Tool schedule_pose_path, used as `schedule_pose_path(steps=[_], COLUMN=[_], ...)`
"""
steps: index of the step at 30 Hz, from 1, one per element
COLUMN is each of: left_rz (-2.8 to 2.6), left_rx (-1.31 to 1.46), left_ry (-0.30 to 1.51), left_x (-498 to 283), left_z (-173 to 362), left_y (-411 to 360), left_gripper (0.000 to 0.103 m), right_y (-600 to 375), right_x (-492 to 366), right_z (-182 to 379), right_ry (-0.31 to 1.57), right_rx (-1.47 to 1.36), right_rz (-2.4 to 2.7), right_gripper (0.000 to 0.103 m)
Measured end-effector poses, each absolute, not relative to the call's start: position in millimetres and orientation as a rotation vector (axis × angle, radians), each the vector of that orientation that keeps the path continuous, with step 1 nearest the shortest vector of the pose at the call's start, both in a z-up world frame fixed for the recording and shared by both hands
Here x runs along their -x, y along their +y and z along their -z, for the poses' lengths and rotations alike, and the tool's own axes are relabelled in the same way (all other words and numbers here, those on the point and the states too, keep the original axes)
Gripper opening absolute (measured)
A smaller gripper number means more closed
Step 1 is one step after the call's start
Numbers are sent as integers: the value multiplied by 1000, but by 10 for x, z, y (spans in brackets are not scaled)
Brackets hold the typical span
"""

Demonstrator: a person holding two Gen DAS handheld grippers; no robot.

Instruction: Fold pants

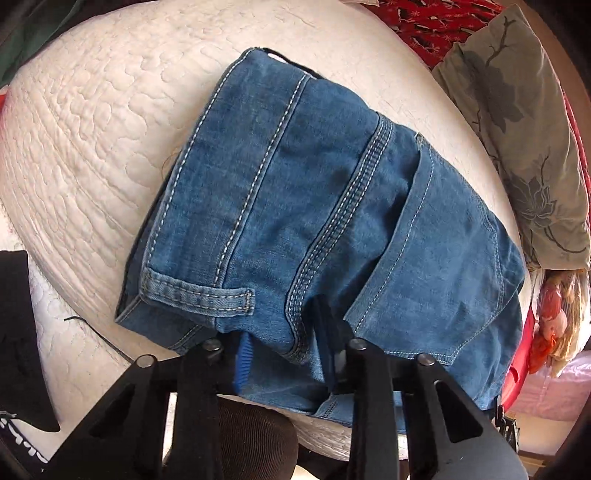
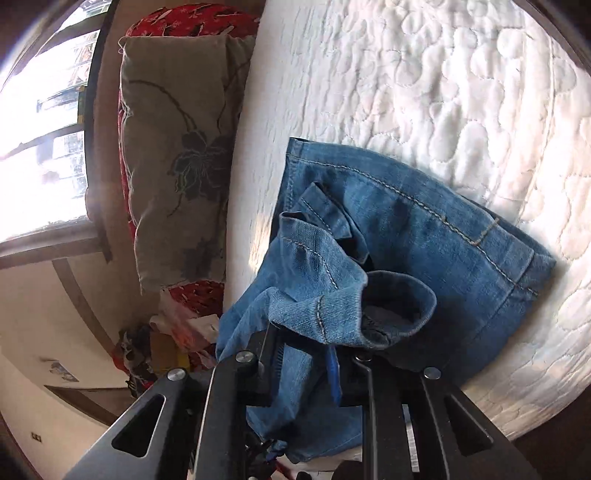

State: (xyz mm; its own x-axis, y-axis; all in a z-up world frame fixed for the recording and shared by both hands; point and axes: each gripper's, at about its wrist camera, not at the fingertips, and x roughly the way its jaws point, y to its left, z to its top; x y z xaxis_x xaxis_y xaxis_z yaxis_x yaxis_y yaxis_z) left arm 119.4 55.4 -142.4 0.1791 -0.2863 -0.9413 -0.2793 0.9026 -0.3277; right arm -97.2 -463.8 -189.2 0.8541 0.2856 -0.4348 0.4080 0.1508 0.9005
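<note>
Partly, denim hides both grippers' pads. The left gripper (image 1: 284, 354) and right gripper (image 2: 306, 363) have jaws clamped on stitched blue pants (image 1: 295, 206) lying on the quilted white bed (image 1: 92, 147).

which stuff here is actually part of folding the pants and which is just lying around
Part of the job:
- jeans, part folded on the white quilted bed
- left claw, clamped on the jeans' near edge
- right claw, clamped on bunched denim

Just lying about:
- grey floral pillow
- red patterned fabric
- black garment
</note>
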Motion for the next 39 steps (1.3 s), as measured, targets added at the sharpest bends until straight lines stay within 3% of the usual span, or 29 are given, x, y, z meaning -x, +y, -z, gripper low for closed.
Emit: schedule_pose_path(steps=[1,3,7,15,16,18,19,20,24,25,26,27,28,34,39], left_rz=[15,51,111,60,60,56,55,57,53,50,42,35,31,43,-55], left_rx=[490,535,529,605,589,537,522,518,515,515,510,505,505,480,428], left_ry=[1408,1380,1298,1474,1458,1434,1427,1422,1422,1425,1428,1432,1434,1384,1478], left_x=[-1230,-1222,-968,-808,-812,-809,-809,-806,-823,-822,-813,-831,-845,-698,-644], left_z=[1362,1177,896,1597,1552,1441,1397,1367,1312,1321,1338,1336,1320,1040,1480], left_y=[562,619,741,977,962,921,896,901,940,957,948,951,961,1076,1248], left_gripper=[12,12,12,12,12,12,12,12,12,12,12,12,12,12,12], right_y=[-4689,-4736,-4565,-4602,-4618,-4655,-4669,-4681,-4705,-4688,-4683,-4684,-4696,-4599,-4625], right_x=[942,922,1159,1694,1711,1697,1667,1620,1369,1257,1164,1101,1060,1427,1745], right_z=[1732,1308,721,1654,1687,1734,1767,1809,1900,1917,1961,1988,1972,1275,1876], right_ry=[553,470,450,703,691,655,651,656,594,610,651,675,665,506,725], right_rx=[-1397,-1305,-1047,-1093,-1125,-1189,-1207,-1223,-1290,-1293,-1300,-1309,-1324,-1166,-1142], right_rz=[83,-1,-75,85,82,81,98,114,94,93,102,111,84,-111,32], right_gripper=[11,6,6,11,13,29,50,58,58,57,44,30,3,3,8])
